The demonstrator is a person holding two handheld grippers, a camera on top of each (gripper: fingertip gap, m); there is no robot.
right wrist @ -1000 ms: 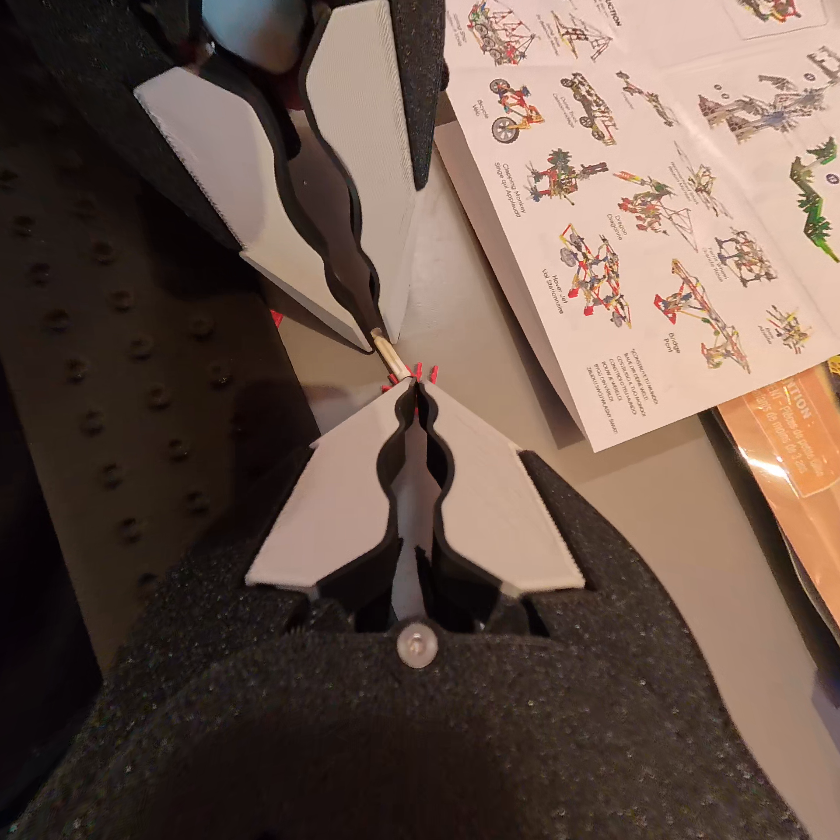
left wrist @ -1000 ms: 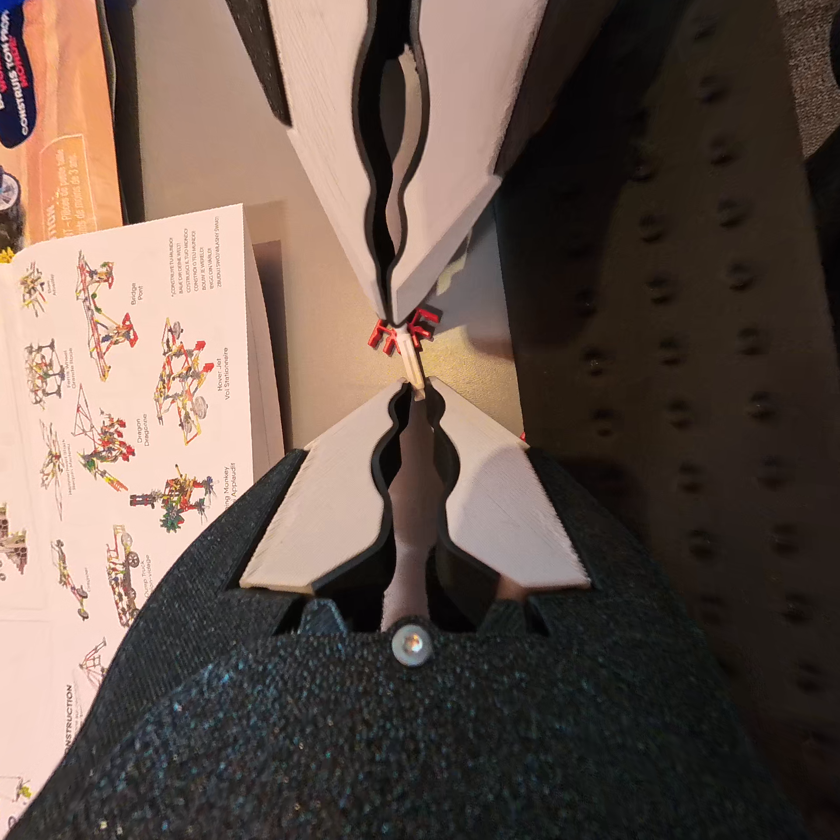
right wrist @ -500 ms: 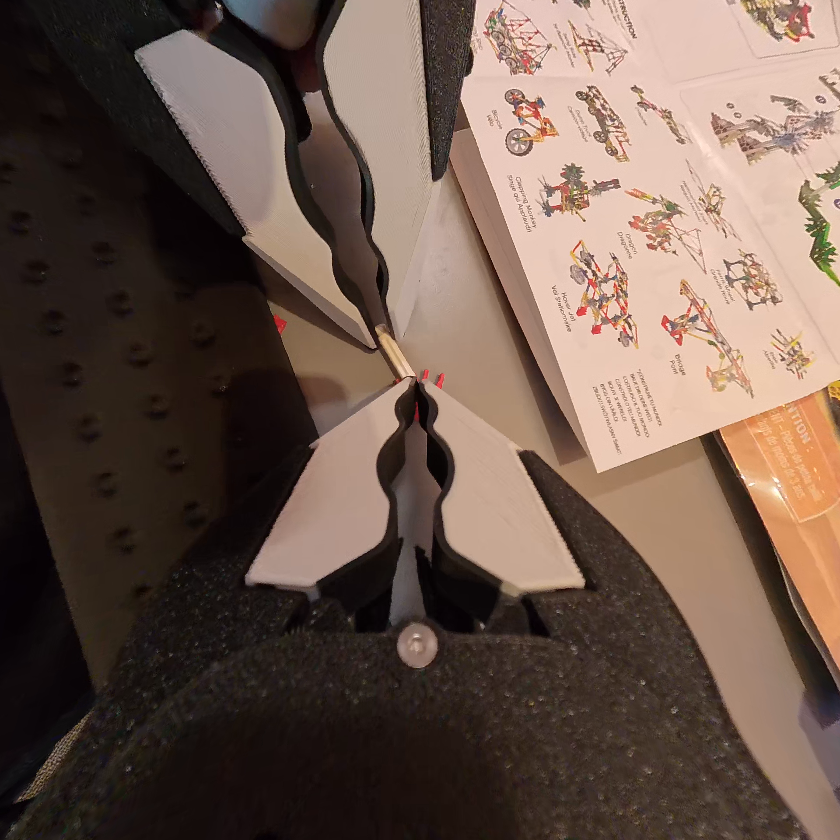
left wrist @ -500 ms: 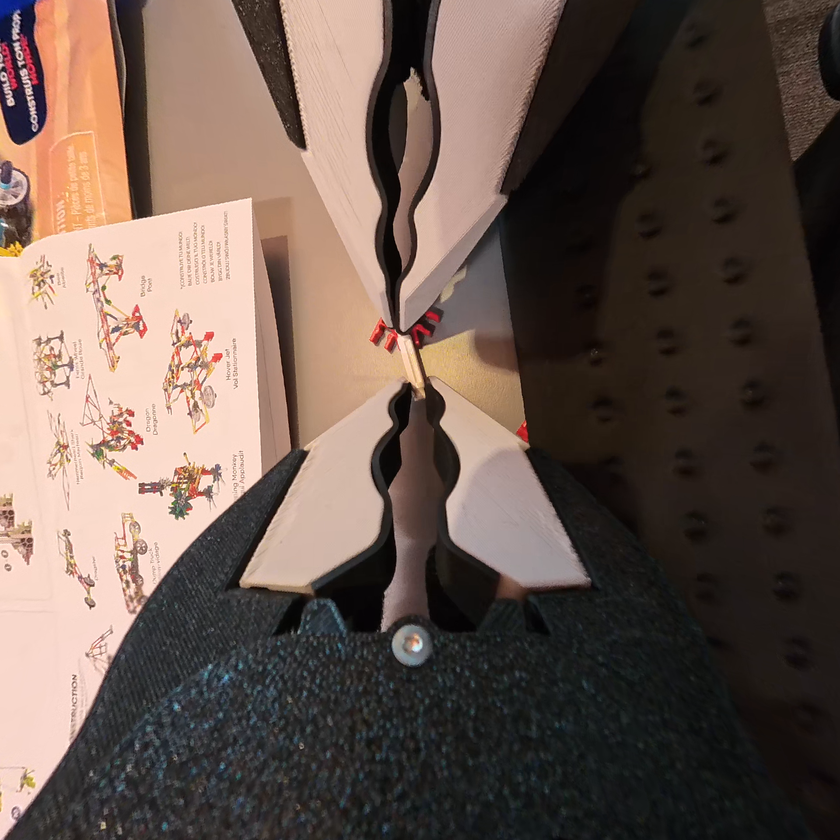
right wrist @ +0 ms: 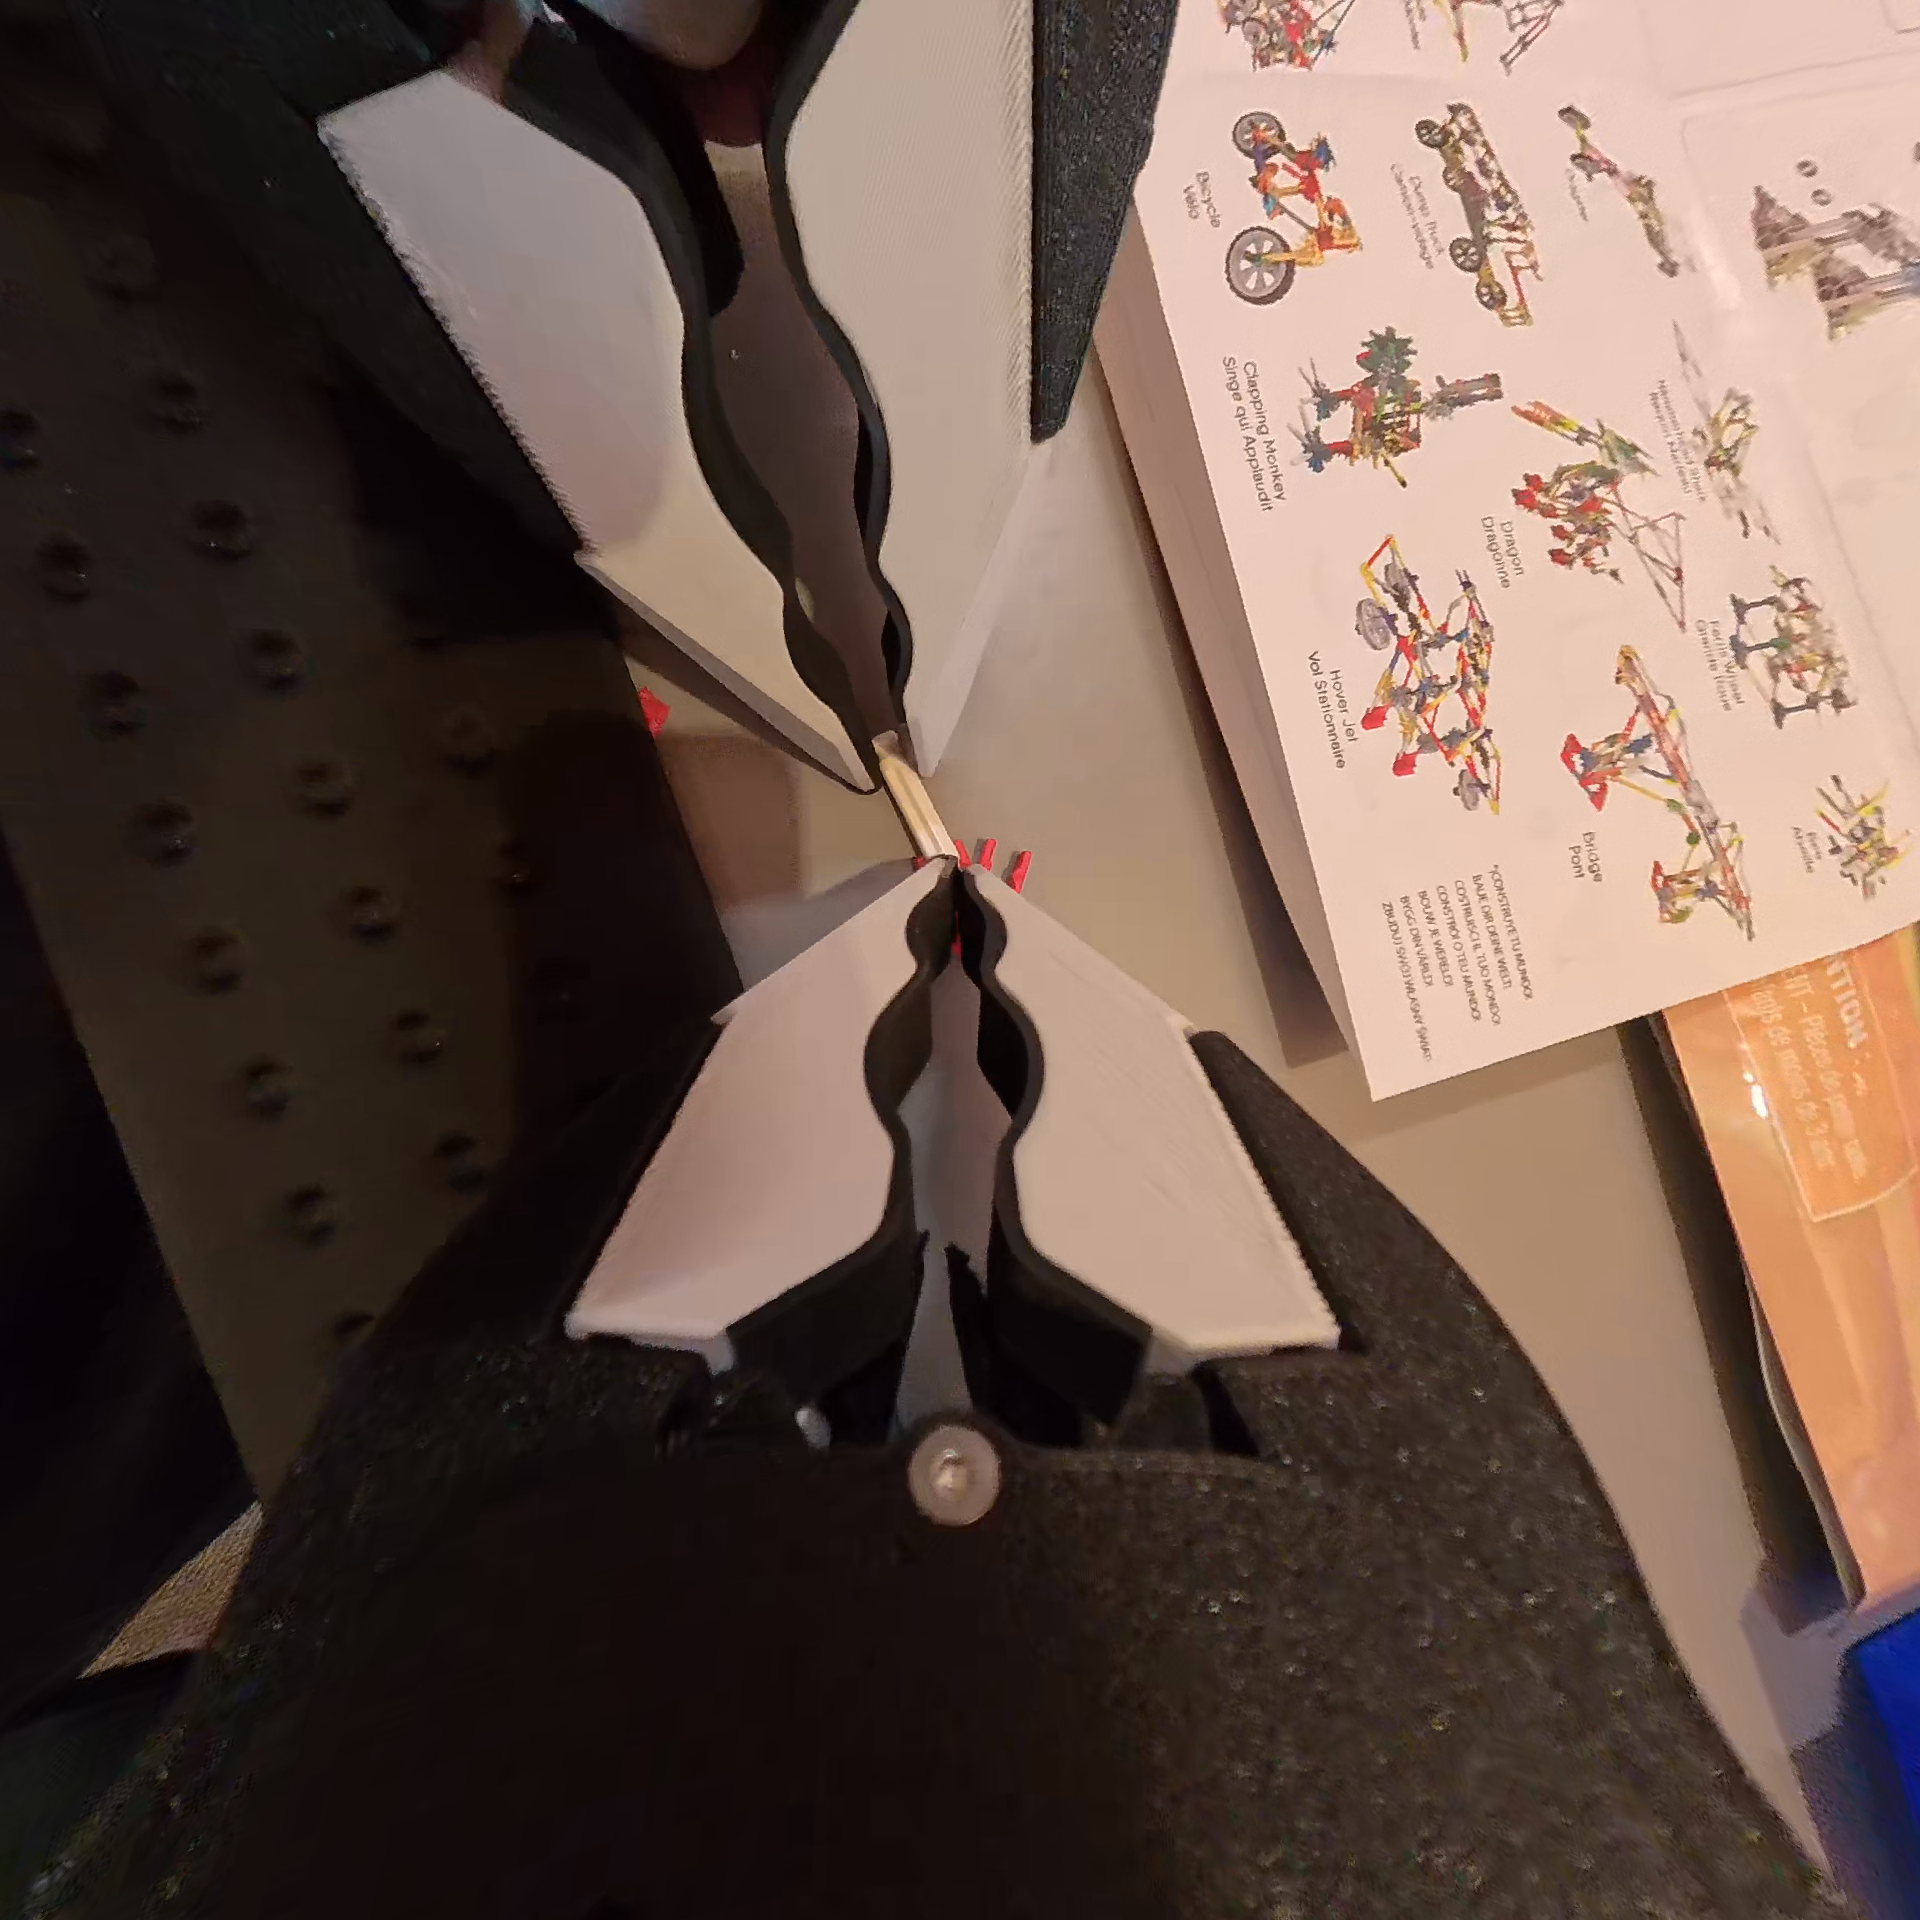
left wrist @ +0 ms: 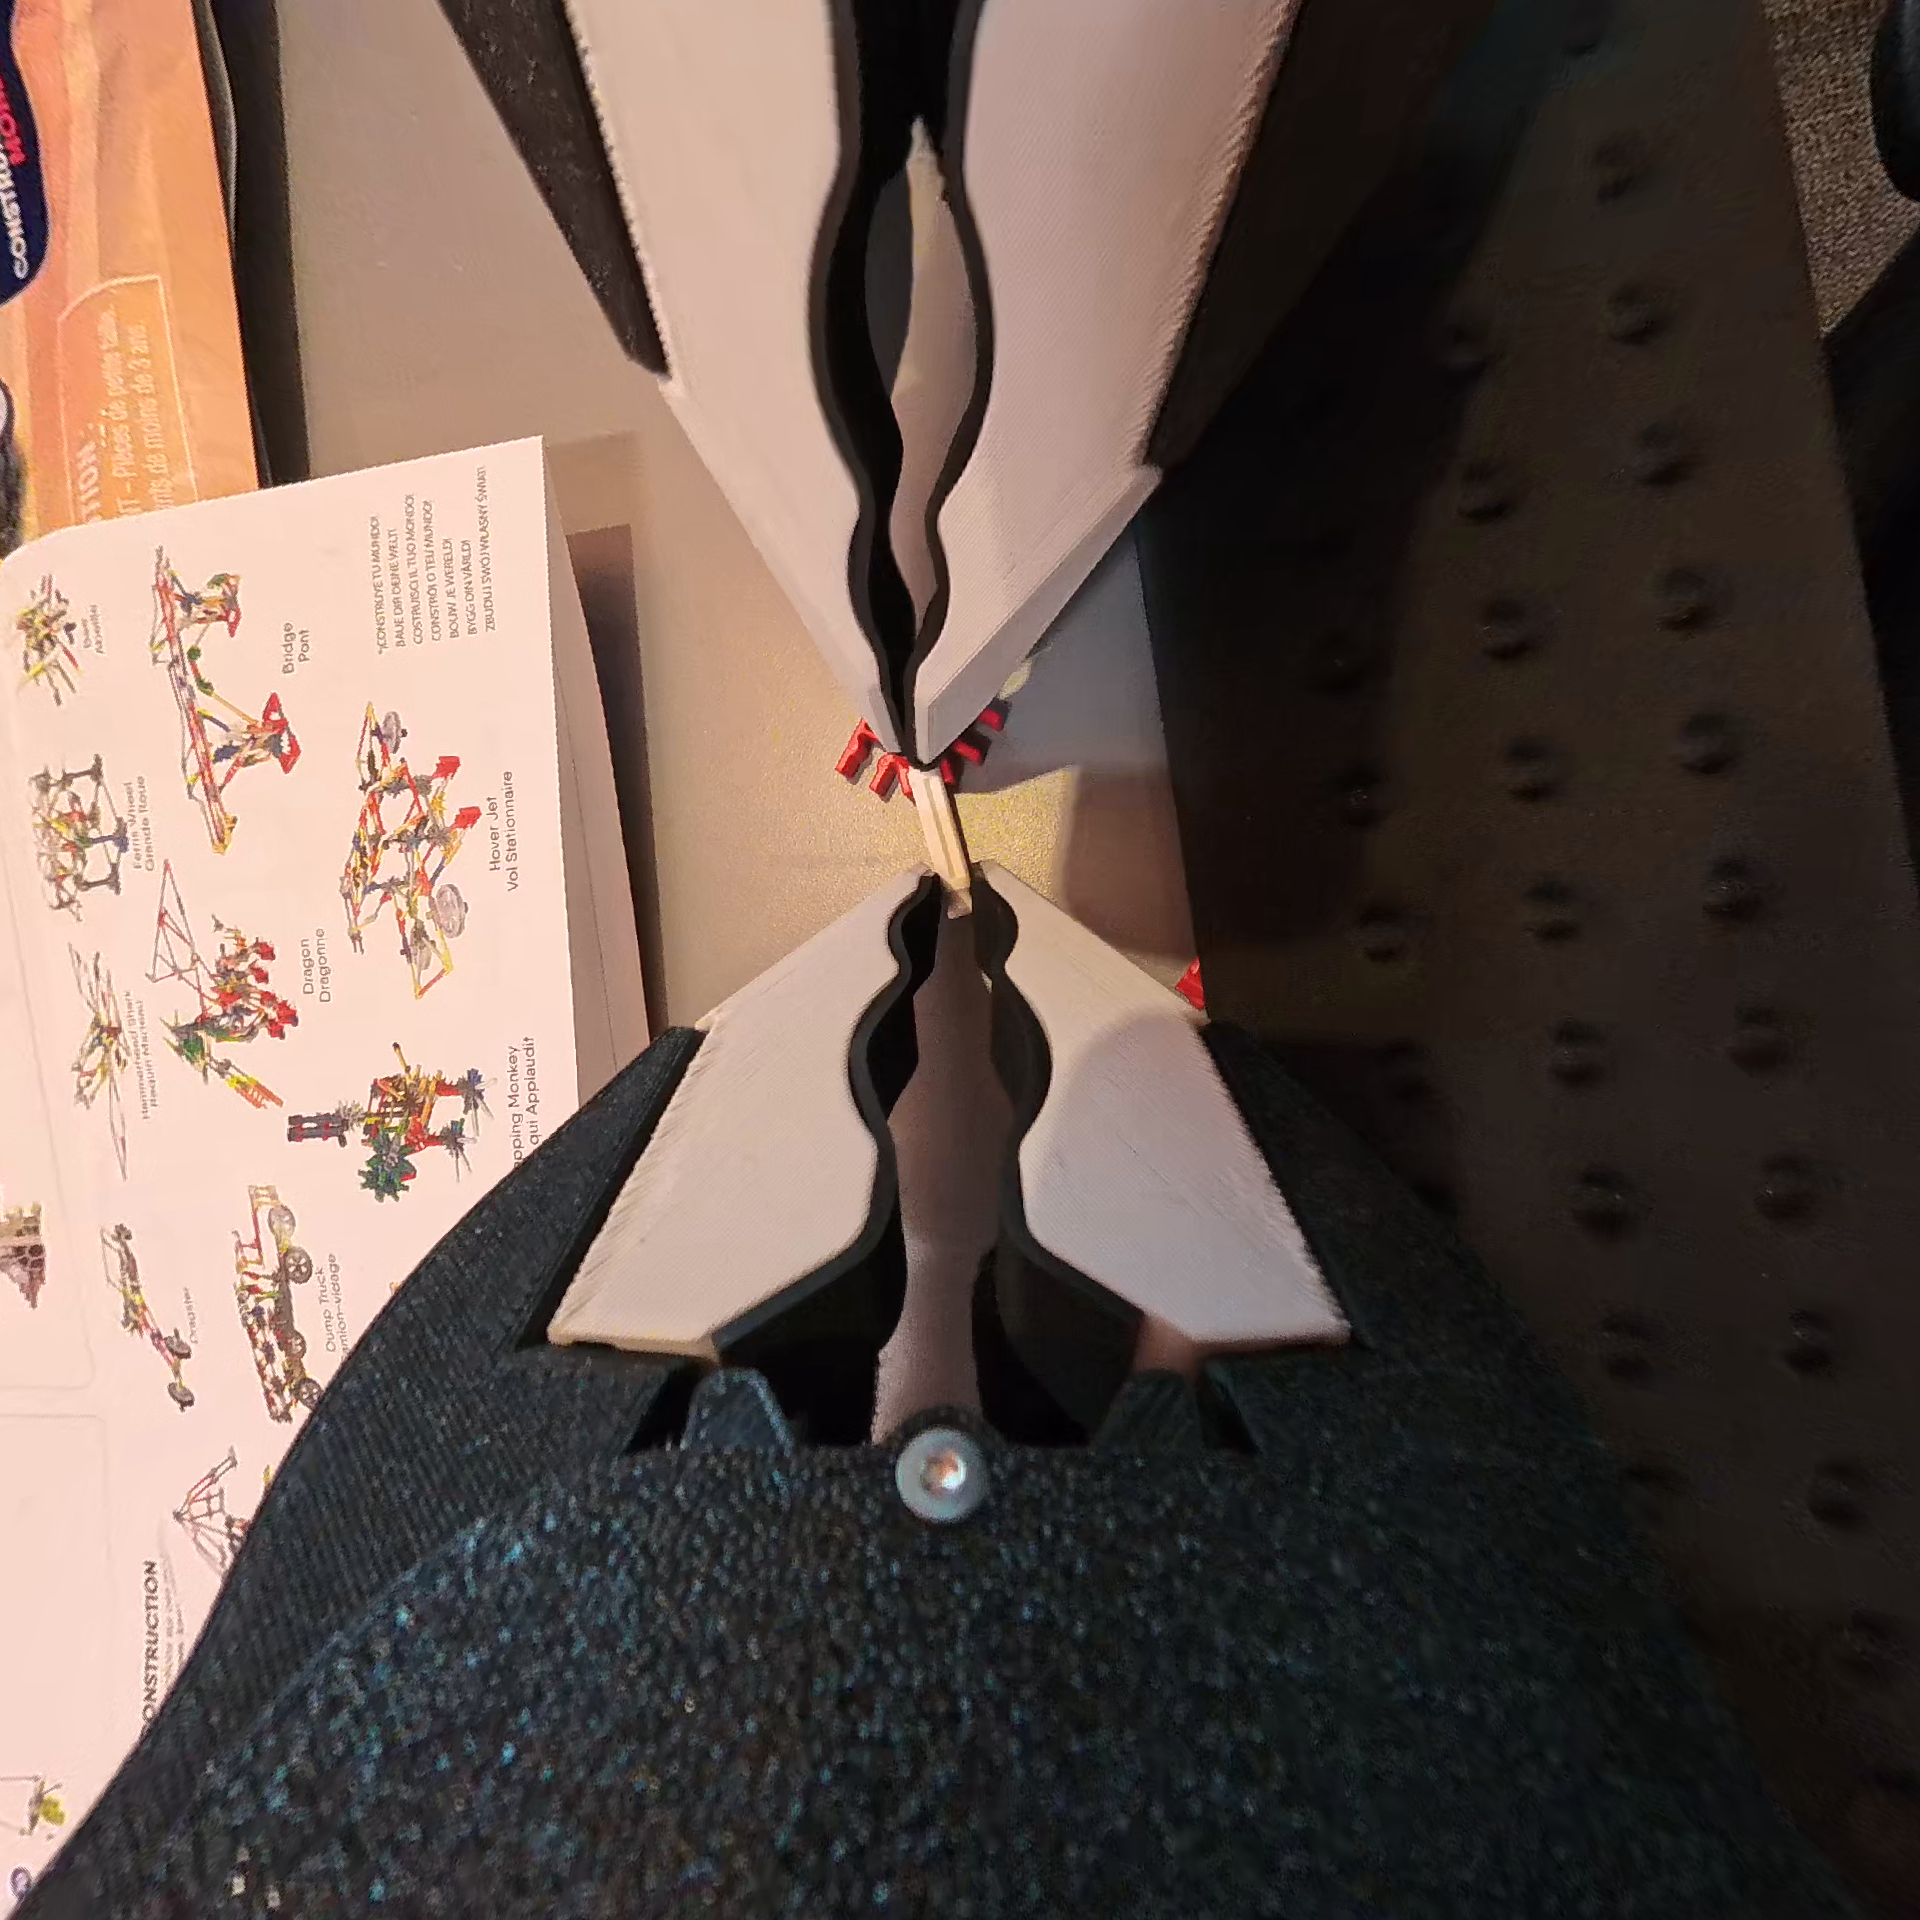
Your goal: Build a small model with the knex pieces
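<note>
My left gripper (left wrist: 956,891) is shut on a short cream rod (left wrist: 940,831) that sticks out past its tips. My right gripper (left wrist: 912,740) comes in from above in the left wrist view. It is shut on a small red toothed connector (left wrist: 878,767), which meets the rod's far end. In the right wrist view my right gripper (right wrist: 958,881) pinches the red connector (right wrist: 992,857). There the left gripper (right wrist: 883,764) comes in from the upper left with the rod (right wrist: 920,808). The two grippers stand tip to tip just above the beige table (left wrist: 436,312).
A white instruction booklet (left wrist: 260,883) with pictures of models lies beside the grippers; it also shows in the right wrist view (right wrist: 1558,520). An orange box (right wrist: 1818,1195) lies past it. A dark studded mat (left wrist: 1558,831) borders the other side. A small red piece (left wrist: 1190,982) lies at its edge. The tips of both grippers are at nearly the same place. From the left gripper's tips to the small red piece (left wrist: 1190,982) is close to 4 cm. It is also in sight in the right wrist view (right wrist: 656,715).
Both grippers stay shut and tip to tip with the rod against the connector. They have drifted slightly, and the right gripper now stands a little straighter in the left wrist view.
</note>
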